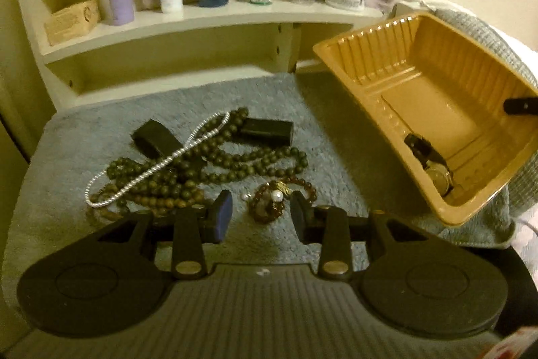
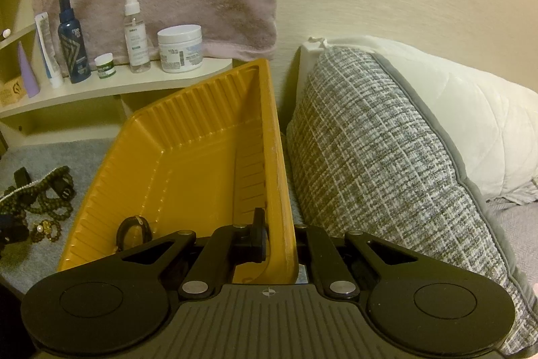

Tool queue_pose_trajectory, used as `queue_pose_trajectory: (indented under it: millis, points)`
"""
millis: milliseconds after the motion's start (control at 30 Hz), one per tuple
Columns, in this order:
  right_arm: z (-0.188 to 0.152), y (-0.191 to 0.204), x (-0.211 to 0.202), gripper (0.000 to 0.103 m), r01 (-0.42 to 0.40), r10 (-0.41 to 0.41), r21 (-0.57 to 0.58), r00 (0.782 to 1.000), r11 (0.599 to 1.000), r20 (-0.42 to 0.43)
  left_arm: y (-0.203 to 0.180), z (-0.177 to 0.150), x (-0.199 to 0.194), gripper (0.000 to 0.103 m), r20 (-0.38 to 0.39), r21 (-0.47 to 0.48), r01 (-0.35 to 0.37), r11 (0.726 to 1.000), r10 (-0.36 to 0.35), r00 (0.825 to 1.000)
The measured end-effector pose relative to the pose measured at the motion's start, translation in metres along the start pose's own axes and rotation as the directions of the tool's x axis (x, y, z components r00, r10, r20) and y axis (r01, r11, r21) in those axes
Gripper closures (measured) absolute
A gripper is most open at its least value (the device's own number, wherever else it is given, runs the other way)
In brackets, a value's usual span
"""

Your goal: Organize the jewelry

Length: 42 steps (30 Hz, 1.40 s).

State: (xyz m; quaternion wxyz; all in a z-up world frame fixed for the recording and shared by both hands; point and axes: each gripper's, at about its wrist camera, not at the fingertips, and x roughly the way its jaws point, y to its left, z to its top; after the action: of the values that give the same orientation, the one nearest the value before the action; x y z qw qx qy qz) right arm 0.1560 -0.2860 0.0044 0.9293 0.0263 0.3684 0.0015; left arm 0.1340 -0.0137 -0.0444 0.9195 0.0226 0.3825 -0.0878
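While right gripper (image 2: 280,238) pinches near wall of tilted yellow tray (image 1: 396,63), holding it propped beside grey rug, left gripper (image 1: 261,214) hangs over jewelry, fingers spread, nothing between pads. Small amber bead bracelet (image 1: 279,197) with white pearl lies just ahead of left fingertips, in line with gap, well left of tray. Dark bead necklace (image 1: 188,177) and silver chain (image 1: 158,167) heaped farther left of tray. Watch (image 1: 433,170) already sits in tray's low corner. Left gripper nearer; short forward reach likely next.

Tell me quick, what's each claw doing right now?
Left gripper: open, empty, above a small reddish bead bracelet.
Right gripper: shut on the tan plastic tray wall.
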Motion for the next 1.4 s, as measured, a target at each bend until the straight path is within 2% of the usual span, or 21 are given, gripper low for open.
queue_pose_trajectory:
  millis: [133,200,433,567,733,1067,1300,1400]
  points:
    - [0.000,0.000,0.000,0.099,0.001,-0.001,0.000,1.000,1.000,0.000,-0.009,-0.004,0.010,0.071,-0.005,0.044,0.010,0.999,-0.009,1.000]
    - [0.000,0.000,0.000,0.099,0.000,0.000,0.000,1.000,1.000,0.000,-0.013,-0.005,0.016,0.078,-0.007,0.062,0.014,0.998,-0.013,1.000]
    - [0.000,0.000,0.001,0.099,0.001,-0.001,-0.002,1.000,1.000,-0.003,-0.019,-0.002,0.025,0.085,-0.008,0.126,-0.002,0.992,0.003,1.000]
    - [-0.001,0.000,0.001,0.099,0.001,-0.001,-0.002,1.000,1.000,-0.002,-0.019,-0.003,0.024,0.093,-0.010,0.141,-0.011,0.990,0.012,1.000]
    - [-0.001,-0.001,0.001,0.099,0.000,0.000,-0.003,1.000,1.000,-0.001,-0.016,-0.002,0.021,0.095,-0.007,0.139,-0.010,0.990,0.011,1.000]
    - [-0.001,0.000,0.001,0.099,0.001,-0.001,-0.003,1.000,1.000,-0.001,-0.021,0.017,0.000,0.096,0.067,0.128,0.012,0.992,-0.021,0.998]
    - [0.000,0.000,0.001,0.099,0.001,-0.001,0.000,1.000,1.000,-0.001,-0.039,0.031,-0.009,0.096,0.120,0.163,0.037,0.986,-0.057,0.991]
    - [0.000,0.000,0.001,0.099,0.001,-0.001,-0.001,1.000,1.000,0.000,-0.050,0.031,-0.011,0.096,0.144,0.231,-0.008,0.973,-0.026,0.989]
